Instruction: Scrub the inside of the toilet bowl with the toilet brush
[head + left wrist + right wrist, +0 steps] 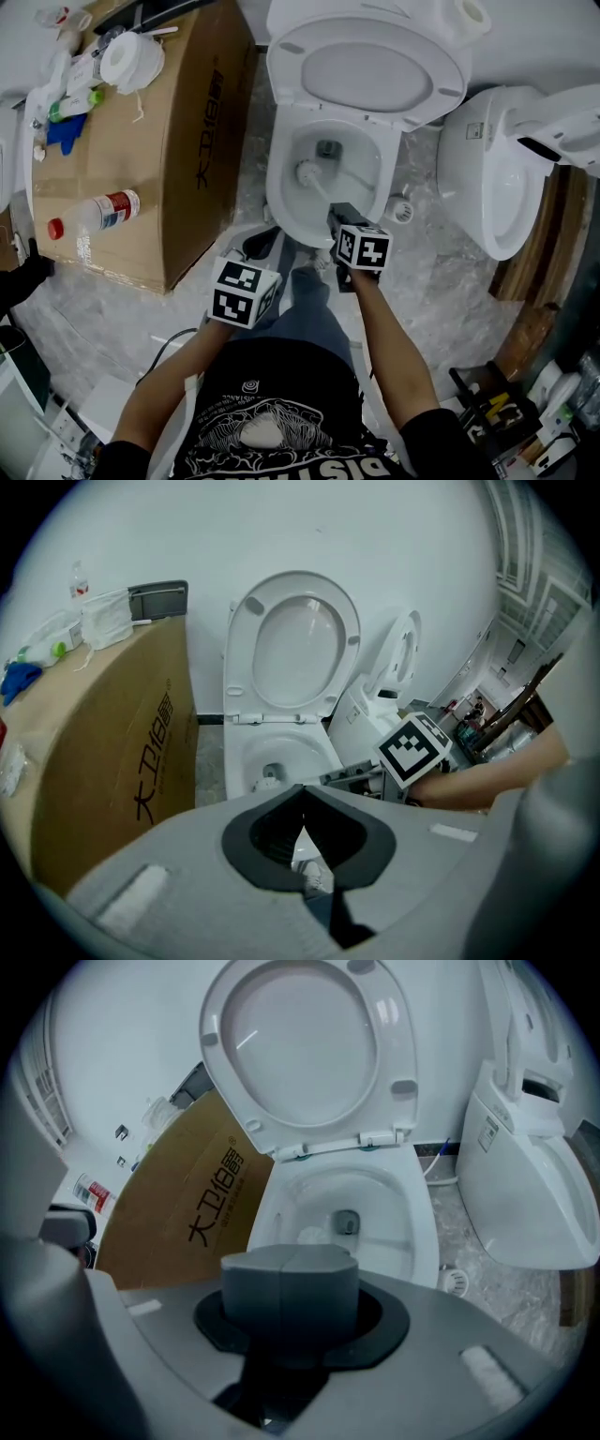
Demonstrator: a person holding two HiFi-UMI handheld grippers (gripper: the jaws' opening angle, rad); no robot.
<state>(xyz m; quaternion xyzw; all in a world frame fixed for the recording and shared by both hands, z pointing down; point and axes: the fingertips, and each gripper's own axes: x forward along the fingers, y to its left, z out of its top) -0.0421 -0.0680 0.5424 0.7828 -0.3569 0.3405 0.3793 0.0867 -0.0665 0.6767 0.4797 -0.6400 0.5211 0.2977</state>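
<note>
At far left a cardboard box (187,141) stands just beside the toilet, not part of the job. Next, the left claw (302,803) hangs low by the person's legs, jaws together with nothing in them, well back from the toilet bowl (275,192).

Mid-frame, the toilet brush (317,184) is inside the bowl. Its white head is against the left inner wall, just left of the drain (328,148), and its handle slants back and right up into the right claw (289,1262). That claw's jaws are closed. Its own view shows only the pads meeting, but the head view has the handle running straight in, so I judge it clamped on the handle near the front rim.

Risks:
- The thin handle may twist or slide in the pads under hard scrubbing.
- Fast strokes could flick water over the rim onto the floor or box.
- Lifting the head out would drip.
- The second toilet (487,187) sits close at right, so a wide swing could knock it.
</note>
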